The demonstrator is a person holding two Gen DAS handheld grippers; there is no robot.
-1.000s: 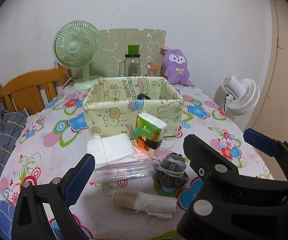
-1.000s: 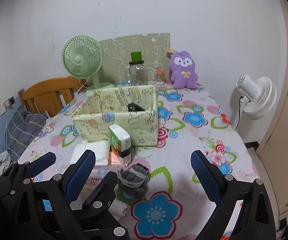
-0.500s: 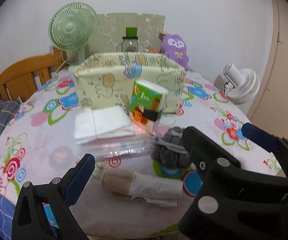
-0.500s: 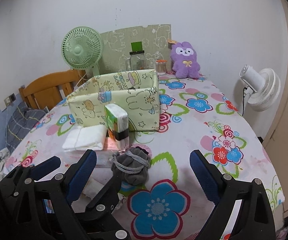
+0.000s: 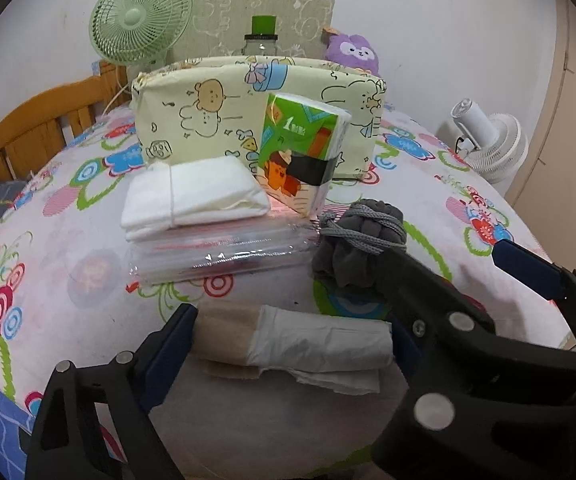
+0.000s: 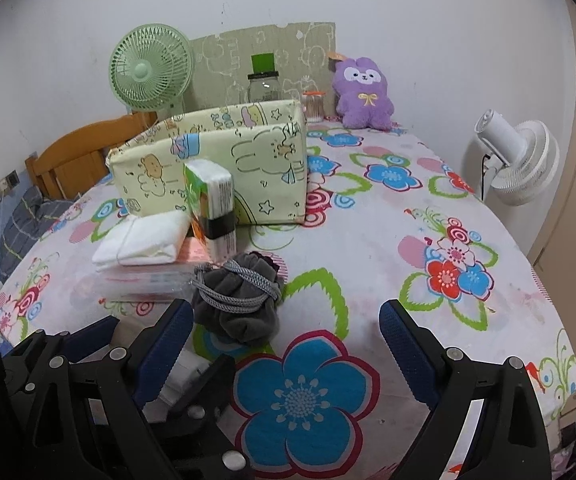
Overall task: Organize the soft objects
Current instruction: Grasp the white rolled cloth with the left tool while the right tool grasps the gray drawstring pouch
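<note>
The left tool (image 5: 292, 344) sits low in the left wrist view, its jaws standing apart on either side of a paper roll (image 5: 296, 340) that lies flat on the bench (image 5: 67, 280). The left blue pad is at the roll's brown cardboard end and the right pad at its white paper end; whether the pads press on it cannot be told. Loose white sheets trail under the roll's right end.

The right tool (image 6: 283, 344) fills the bottom of the right wrist view, jaws wide apart and holding nothing, with a blue flower of the bench cloth between them. Its left finger is just beside a grey drawstring pouch (image 6: 239, 304), wound round with a grey cord, at centre frame.

Above the roll in the left wrist view lies a clear plastic packet (image 5: 215, 252) with a folded white cloth (image 5: 191, 200) on top. To the right of the cloth a green tissue pack (image 5: 300, 156) stands upright, banded with black tape, close in front of a pale yellow fabric box (image 5: 207, 120) printed with cartoon animals.

Beyond the box, at the top of the frame, stand a green desk fan (image 6: 151, 72), a glass jar (image 6: 263, 84) with a green block behind it, and a purple plush toy (image 6: 364, 96). A white fan (image 6: 520, 160) stands off the bench at the right edge.
</note>
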